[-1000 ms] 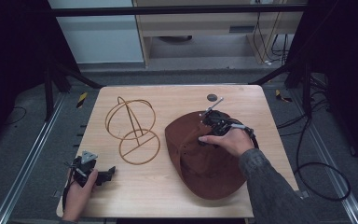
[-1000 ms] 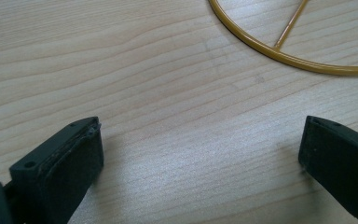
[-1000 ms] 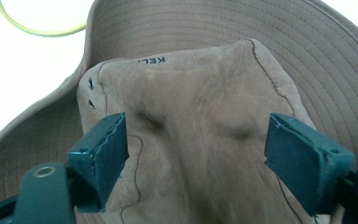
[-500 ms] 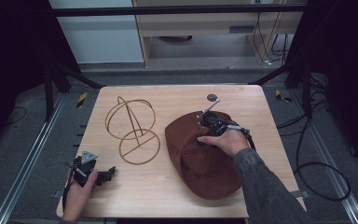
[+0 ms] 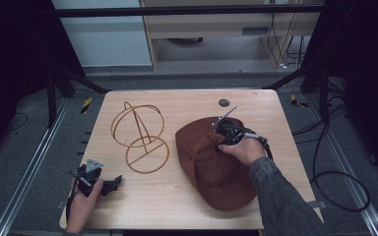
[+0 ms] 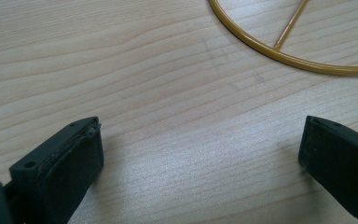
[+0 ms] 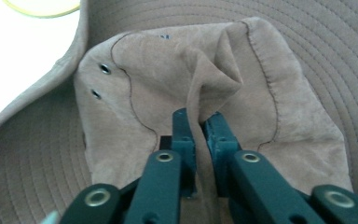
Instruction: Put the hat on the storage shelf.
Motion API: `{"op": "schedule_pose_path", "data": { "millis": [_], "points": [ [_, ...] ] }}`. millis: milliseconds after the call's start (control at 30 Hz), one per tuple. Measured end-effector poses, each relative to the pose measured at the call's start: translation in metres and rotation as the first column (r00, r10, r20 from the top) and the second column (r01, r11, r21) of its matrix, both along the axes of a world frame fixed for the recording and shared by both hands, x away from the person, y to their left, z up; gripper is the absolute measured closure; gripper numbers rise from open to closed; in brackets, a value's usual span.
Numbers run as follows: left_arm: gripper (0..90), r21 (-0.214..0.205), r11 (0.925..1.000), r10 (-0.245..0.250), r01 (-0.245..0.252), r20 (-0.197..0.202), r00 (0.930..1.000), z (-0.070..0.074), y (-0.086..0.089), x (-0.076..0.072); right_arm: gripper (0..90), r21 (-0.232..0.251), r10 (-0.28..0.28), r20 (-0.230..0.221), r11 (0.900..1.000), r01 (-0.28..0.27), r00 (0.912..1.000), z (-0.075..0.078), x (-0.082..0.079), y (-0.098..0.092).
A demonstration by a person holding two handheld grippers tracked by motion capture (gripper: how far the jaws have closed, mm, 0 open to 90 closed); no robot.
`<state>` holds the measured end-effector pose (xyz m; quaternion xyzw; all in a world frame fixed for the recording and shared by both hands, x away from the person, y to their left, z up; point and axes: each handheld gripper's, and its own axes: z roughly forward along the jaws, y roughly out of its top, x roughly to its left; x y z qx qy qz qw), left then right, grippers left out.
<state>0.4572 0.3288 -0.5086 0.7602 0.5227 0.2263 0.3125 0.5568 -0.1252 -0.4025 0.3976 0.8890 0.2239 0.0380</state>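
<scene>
A brown brimmed hat (image 5: 216,172) lies on the wooden table (image 5: 177,196), right of centre. My right gripper (image 5: 215,135) is shut on a pinched fold of the hat's crown (image 7: 223,79); in the right gripper view the fold stands up between the two closed jaws of my right gripper (image 7: 199,122). A gold wire hat stand (image 5: 139,132) sits left of the hat, upright on its ring base (image 6: 279,51). My left gripper (image 5: 112,182) rests low near the table's front left corner, held by a hand. Its jaws (image 6: 200,154) stand wide apart over bare wood, holding nothing.
A small dark round disc (image 5: 224,103) lies near the table's far edge. Cables (image 5: 334,182) trail on the floor to the right. Metal rails (image 5: 24,172) run along both sides of the table. Bare wood lies between the stand's base and my left gripper.
The right hand and gripper have slid slightly toward the far left over the hat, and the crown fabric is bunched up more. The left gripper has not moved.
</scene>
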Motion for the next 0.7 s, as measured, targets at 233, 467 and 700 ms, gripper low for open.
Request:
{"op": "schedule_pose_path", "data": {
  "millis": [233, 467, 700],
  "points": [
    [0.0, 0.000, 1.0000, 0.001, -0.001, 0.001, 1.0000, 0.000, 0.000, 0.000, 87.8, 0.043, -0.004, 0.019, 0.9991, 0.003, 0.9998, 0.009, -0.005, -0.013],
    [0.0, 0.005, 1.0000, -0.002, 0.002, -0.003, 1.0000, 0.000, 0.000, 0.000, 88.2, 0.090, -0.025, 0.057, 0.9957, 0.020, 0.9981, 0.021, -0.013, -0.030],
    [0.0, 0.005, 1.0000, -0.002, 0.002, -0.001, 1.0000, 0.000, 0.000, 0.000, 88.1, 0.122, -0.037, 0.096, 0.9922, 0.025, 0.9947, 0.036, -0.023, -0.043]
  ]
}}
